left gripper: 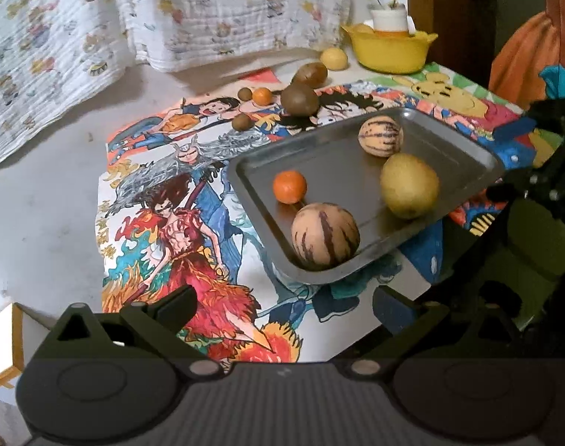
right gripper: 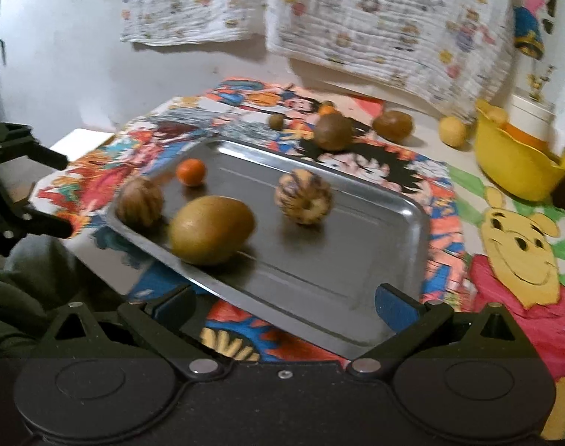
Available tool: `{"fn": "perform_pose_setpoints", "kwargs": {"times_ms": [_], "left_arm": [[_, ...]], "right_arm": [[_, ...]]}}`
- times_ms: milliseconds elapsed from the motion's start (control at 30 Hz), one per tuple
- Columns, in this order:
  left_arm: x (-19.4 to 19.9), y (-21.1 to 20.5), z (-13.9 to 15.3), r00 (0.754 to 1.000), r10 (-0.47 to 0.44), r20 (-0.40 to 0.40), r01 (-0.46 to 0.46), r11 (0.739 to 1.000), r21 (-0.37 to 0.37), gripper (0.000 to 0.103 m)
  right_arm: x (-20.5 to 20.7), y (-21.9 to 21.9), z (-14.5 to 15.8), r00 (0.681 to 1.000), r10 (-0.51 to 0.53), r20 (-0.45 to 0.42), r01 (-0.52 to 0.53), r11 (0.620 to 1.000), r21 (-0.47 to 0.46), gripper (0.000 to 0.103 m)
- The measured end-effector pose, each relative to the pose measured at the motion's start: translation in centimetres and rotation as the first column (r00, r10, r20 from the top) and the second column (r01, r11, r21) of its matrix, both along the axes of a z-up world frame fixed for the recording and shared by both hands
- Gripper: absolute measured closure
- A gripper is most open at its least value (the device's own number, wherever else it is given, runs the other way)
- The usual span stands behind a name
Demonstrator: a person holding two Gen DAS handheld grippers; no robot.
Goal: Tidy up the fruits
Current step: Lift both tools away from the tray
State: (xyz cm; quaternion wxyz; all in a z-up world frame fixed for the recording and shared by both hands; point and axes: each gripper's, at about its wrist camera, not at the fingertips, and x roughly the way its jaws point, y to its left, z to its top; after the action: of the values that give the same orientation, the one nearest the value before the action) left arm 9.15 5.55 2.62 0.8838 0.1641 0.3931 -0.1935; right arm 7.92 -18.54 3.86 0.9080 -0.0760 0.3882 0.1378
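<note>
A steel tray lies on a cartoon-print cloth. It holds a small orange, two striped round melons and a yellow-green mango. My left gripper stands open before the tray's near corner, nothing between its fingers. My right gripper is open wide over the tray's near edge, gripping nothing. In its view the mango, the orange and both melons rest in the tray. Each gripper shows in the other's view, at the right and at the left.
Beyond the tray, loose on the cloth, lie two brown fruits, a small orange, two small brown balls and a yellow fruit. A yellow bowl stands at the back right. Patterned cloths hang behind.
</note>
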Motion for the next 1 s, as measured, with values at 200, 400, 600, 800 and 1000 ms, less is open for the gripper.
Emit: {"fn": "perform_pose_setpoints", "kwargs": {"times_ms": [200, 400, 600, 800, 1000], "left_arm": [[1.9, 0.2, 0.1, 0.999, -0.015, -0.03, 0.016, 0.999, 0.028, 0.001], [4.0, 0.3, 0.4, 0.998, -0.028, -0.048, 0.031, 0.998, 0.062, 0.001], [7.3, 1.2, 1.0, 0.999, 0.028, -0.043, -0.026, 0.999, 0.044, 0.001], [11.9, 1.9, 0.9, 0.995, 0.092, -0.033, -0.092, 0.996, 0.016, 0.001], [15.8, 1.8, 0.7, 0.994, 0.112, 0.021, -0.112, 0.994, 0.016, 0.001]], "right_arm": [[1.2, -1.9, 0.2, 0.997, -0.075, 0.004, 0.075, 0.997, 0.002, 0.001], [3.7, -3.0, 0.4, 0.992, -0.123, 0.005, 0.123, 0.992, 0.003, 0.001], [6.6, -3.4, 0.5, 0.986, -0.163, 0.024, 0.163, 0.986, 0.019, 0.001], [10.0, -3.2, 0.4, 0.985, -0.17, 0.027, 0.169, 0.985, 0.036, 0.001], [13.9, -2.0, 0.5, 0.993, -0.116, 0.014, 0.116, 0.993, 0.004, 0.001]]}}
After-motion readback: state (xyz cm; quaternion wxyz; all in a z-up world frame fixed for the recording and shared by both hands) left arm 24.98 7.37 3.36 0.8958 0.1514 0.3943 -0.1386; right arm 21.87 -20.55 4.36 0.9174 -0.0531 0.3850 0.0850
